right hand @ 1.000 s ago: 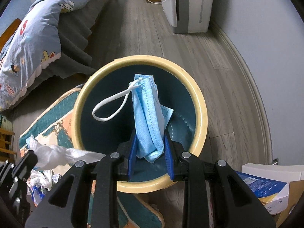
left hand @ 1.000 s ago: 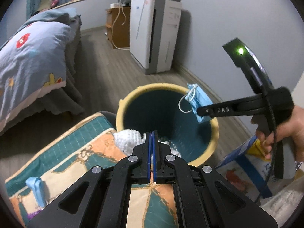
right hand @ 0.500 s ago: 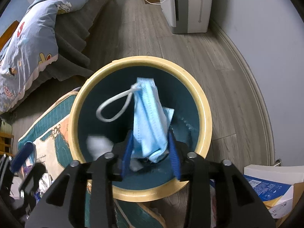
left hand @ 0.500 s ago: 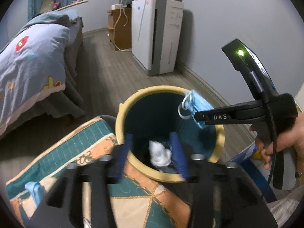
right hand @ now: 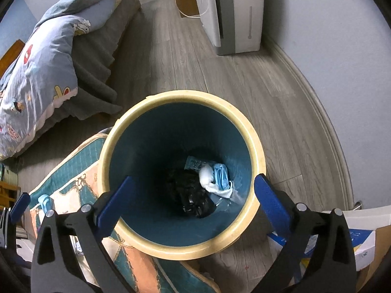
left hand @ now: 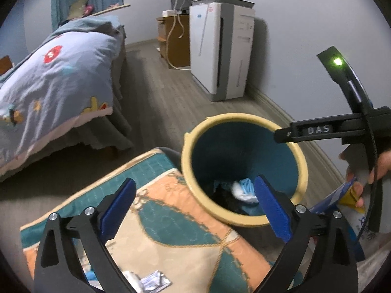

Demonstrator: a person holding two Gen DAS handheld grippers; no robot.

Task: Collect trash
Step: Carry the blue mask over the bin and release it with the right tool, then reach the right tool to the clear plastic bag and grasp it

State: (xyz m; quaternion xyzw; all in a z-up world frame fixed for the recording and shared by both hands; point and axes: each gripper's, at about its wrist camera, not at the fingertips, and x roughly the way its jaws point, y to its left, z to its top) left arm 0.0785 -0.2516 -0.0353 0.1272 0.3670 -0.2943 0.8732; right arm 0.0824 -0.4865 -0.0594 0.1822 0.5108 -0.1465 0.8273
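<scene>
A teal trash bin with a cream rim (right hand: 254,131) (left hand: 301,166) stands on the floor. At its bottom lie a blue face mask (right hand: 221,174) (left hand: 246,186), a white crumpled tissue (right hand: 205,172) (left hand: 237,188) and a black bag (right hand: 190,195). My right gripper (right hand: 191,201) is open and empty right above the bin; its body shows in the left wrist view (left hand: 315,130). My left gripper (left hand: 195,206) is open and empty, over the bin's near rim and the cushion.
A patterned teal and orange cushion (left hand: 158,219) (right hand: 73,190) lies against the bin, with small wrappers (left hand: 154,279) on it. A bed (left hand: 53,85) is at left, a white air purifier (left hand: 220,48) by the wall, boxes (right hand: 361,239) at right.
My left gripper opened and dropped the white tissue into the bin. My right gripper opened and the blue mask fell to the bin's bottom.
</scene>
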